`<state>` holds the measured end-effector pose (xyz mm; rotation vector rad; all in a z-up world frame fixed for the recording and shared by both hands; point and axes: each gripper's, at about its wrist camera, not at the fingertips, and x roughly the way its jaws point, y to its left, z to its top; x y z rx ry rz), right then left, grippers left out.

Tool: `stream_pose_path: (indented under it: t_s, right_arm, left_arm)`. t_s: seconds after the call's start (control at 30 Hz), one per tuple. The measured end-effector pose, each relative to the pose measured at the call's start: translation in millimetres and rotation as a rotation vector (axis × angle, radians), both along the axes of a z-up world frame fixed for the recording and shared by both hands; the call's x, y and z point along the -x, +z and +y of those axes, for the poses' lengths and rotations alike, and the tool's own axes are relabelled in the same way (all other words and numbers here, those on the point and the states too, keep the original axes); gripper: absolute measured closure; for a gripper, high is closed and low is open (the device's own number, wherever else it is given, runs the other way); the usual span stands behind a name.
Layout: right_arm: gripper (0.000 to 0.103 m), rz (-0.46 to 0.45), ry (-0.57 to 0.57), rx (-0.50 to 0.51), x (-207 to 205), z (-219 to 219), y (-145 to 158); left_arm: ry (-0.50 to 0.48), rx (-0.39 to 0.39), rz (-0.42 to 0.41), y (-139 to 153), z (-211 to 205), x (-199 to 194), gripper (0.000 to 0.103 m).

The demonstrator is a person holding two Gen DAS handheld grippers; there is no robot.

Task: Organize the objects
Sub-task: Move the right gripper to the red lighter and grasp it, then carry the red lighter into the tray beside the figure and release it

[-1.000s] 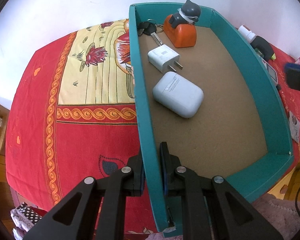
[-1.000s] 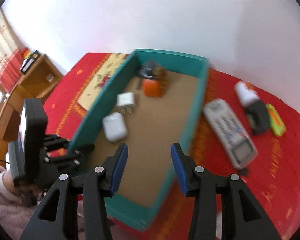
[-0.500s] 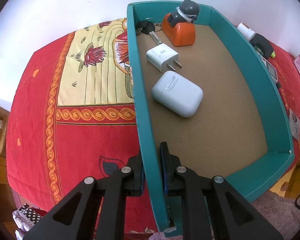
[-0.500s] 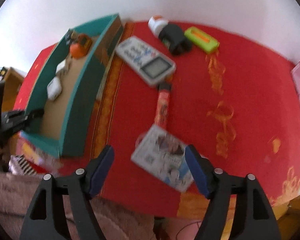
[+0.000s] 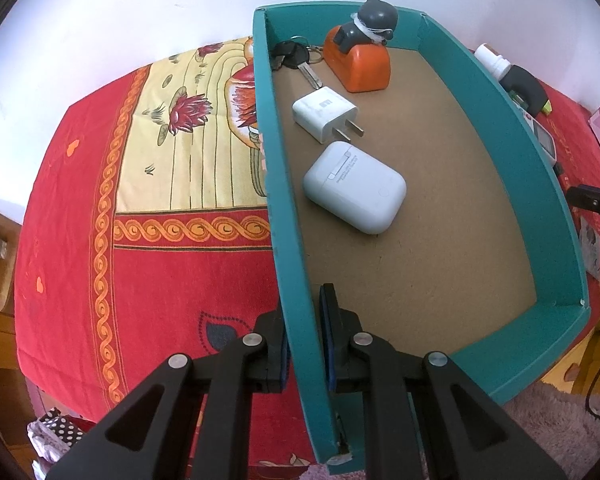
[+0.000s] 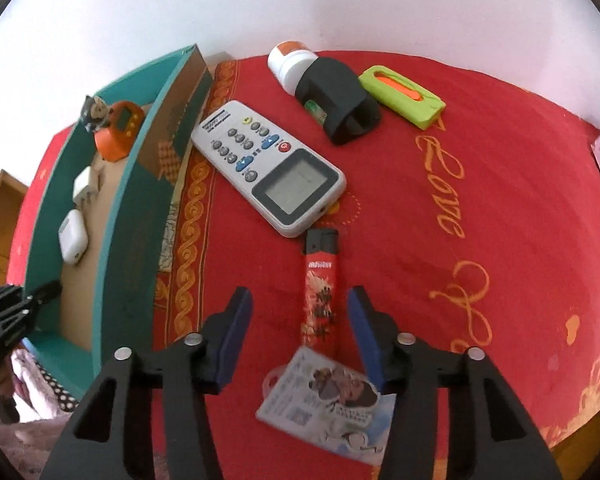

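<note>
Bright, even daylight; fisheye warp w/ dark corners; sharp.

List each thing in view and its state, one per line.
teal box: open-topped, wall clamped by left gripper
earbud case: closed, in box
charger: unplugged, in box
remote: face up, display blank
red lighter: flat, between closing right gripper jaws, untouched

Red patterned cloth [image 6: 500, 184] under teal tray [image 5: 284, 216], remote [image 6: 268, 168], card [image 6: 328, 404]
</note>
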<state>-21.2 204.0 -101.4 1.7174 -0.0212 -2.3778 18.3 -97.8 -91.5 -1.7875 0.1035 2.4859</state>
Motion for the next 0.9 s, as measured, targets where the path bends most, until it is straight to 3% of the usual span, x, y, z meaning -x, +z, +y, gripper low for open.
stream_pose_path:
  t_s: [0.17, 0.27, 0.53, 0.9]
  right_arm:
    - [0.066, 0.001, -0.009, -0.023, -1, 1, -8]
    - [0.082, 0.008, -0.04, -0.032, -1, 7, -8]
    - [0.082, 0.033, -0.12, 0.078, -5, 28, 1]
    - [0.082, 0.167, -0.077, 0.131, -6, 19, 43]
  left_arm:
    - [-0.001, -0.003, 0.0, 0, 0, 0, 0.091]
    - [-0.002, -0.004, 0.0, 0, 0, 0, 0.091]
    - [-0.01, 0.007, -0.002, 0, 2, 0, 0.091]
    - [-0.009, 0.008, 0.0, 0, 2, 0, 0.091]
